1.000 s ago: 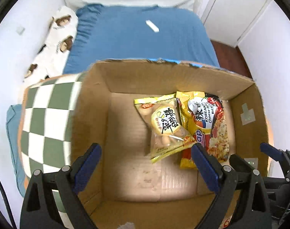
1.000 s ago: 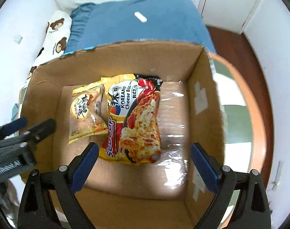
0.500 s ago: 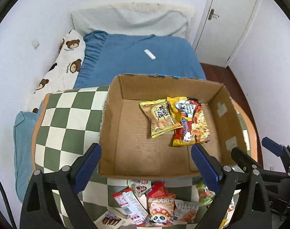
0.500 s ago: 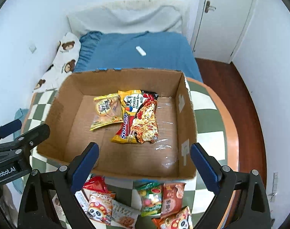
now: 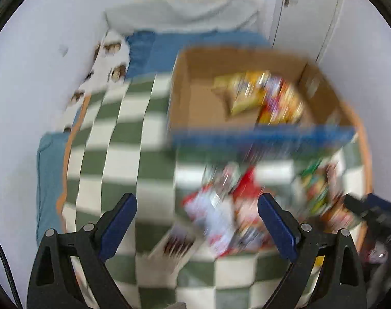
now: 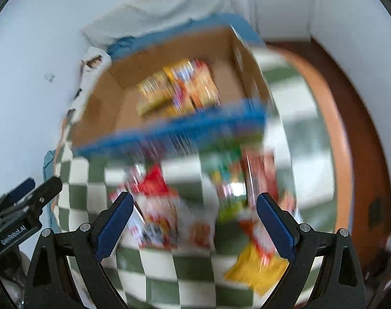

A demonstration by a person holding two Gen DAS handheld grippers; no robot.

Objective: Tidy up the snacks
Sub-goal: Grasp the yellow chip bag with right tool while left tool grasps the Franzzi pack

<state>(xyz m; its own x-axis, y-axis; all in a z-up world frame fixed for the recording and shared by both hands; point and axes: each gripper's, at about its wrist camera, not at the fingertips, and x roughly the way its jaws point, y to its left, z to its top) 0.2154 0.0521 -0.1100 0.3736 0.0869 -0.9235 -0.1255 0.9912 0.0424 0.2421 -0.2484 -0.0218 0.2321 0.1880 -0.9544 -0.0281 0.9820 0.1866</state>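
Observation:
Both views are motion-blurred. A cardboard box [image 5: 195, 103] stands at the far side of the checkered table and also shows in the right wrist view [image 6: 105, 108]. Two snack packets [image 5: 262, 97] lie inside it; they also show in the right wrist view [image 6: 180, 87]. A pile of loose snack packets [image 5: 234, 206] lies on the table in front of the box; it also shows in the right wrist view [image 6: 195, 206]. My left gripper [image 5: 196, 221] is open and empty above the table near the pile. My right gripper [image 6: 194, 219] is open and empty above the pile.
The round table has a green-and-white checkered cloth [image 5: 113, 141] and an orange rim [image 6: 331, 134]. A bed with a blue sheet [image 5: 169, 43] lies behind it. A white door [image 5: 306, 13] and wooden floor [image 6: 362, 118] are at the right.
Both grippers have pulled back from above the box and tipped down toward the near side of the table. The snack pile fills more of both views. Both stay open.

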